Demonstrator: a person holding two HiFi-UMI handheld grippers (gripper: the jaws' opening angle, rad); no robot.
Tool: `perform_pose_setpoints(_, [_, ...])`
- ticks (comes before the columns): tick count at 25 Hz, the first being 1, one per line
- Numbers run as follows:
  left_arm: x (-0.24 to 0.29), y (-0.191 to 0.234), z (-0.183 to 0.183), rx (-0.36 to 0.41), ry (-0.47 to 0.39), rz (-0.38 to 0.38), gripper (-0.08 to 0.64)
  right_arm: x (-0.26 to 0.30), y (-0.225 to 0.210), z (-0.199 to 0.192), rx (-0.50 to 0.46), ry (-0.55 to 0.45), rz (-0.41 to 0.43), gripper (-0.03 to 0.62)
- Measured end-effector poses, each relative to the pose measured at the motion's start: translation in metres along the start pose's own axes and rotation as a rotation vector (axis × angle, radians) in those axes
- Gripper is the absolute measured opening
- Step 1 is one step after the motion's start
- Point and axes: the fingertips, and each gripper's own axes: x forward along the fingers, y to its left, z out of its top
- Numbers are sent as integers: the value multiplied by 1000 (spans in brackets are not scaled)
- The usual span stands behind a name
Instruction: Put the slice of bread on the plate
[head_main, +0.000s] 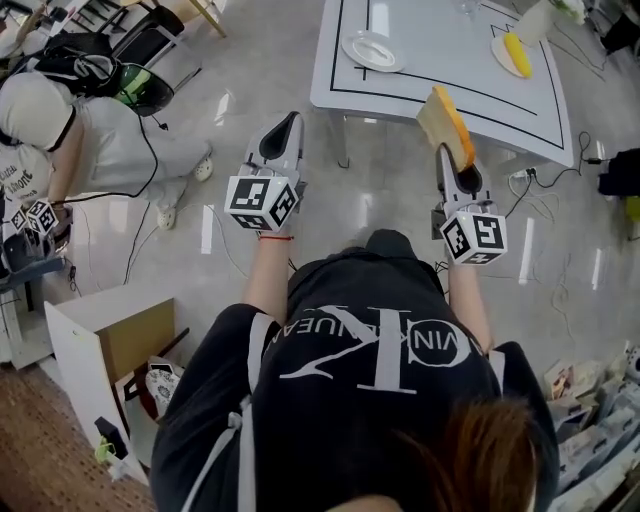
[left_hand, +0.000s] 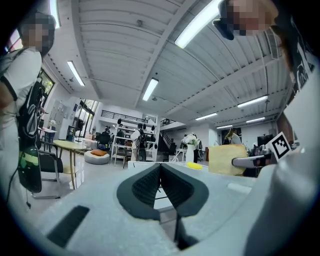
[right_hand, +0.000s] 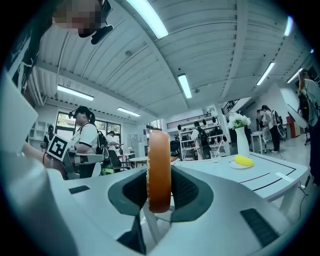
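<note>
The slice of bread (head_main: 445, 122) stands on edge, brown crust up, with my right gripper (head_main: 453, 152) shut on it just short of the white table's (head_main: 440, 85) near edge. The right gripper view shows the bread (right_hand: 159, 165) clamped upright between the dark pads. An empty white plate (head_main: 373, 50) lies on the table's left part. My left gripper (head_main: 291, 120) hangs over the floor left of the table, shut with nothing in it, and its pads (left_hand: 150, 185) meet. From the left gripper view the bread (left_hand: 227, 159) shows off to the right.
A second plate with a yellow item (head_main: 515, 55) sits at the table's right, near a white vase (right_hand: 241, 140) and a glass (right_hand: 215, 155). A person in white (head_main: 100, 140) crouches on the floor at left. A box (head_main: 110, 345) and cables (head_main: 545, 180) lie nearby.
</note>
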Motion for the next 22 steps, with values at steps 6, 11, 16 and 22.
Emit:
perform_pose_setpoints(6, [4, 13, -2, -7, 18, 12, 11, 18, 0, -7, 13, 22, 11, 97])
perform_pose_setpoints(11, [19, 28, -18, -28, 49, 19, 9, 43, 0, -16, 20, 47, 33, 97])
perform_pose_setpoints(16, [52, 43, -26, -42, 69, 15, 9, 80, -9, -21, 27, 72, 52, 97])
perform_pose_setpoints(22, [96, 66, -27, -45, 84, 16, 11, 135, -23, -23, 40, 100, 84, 98])
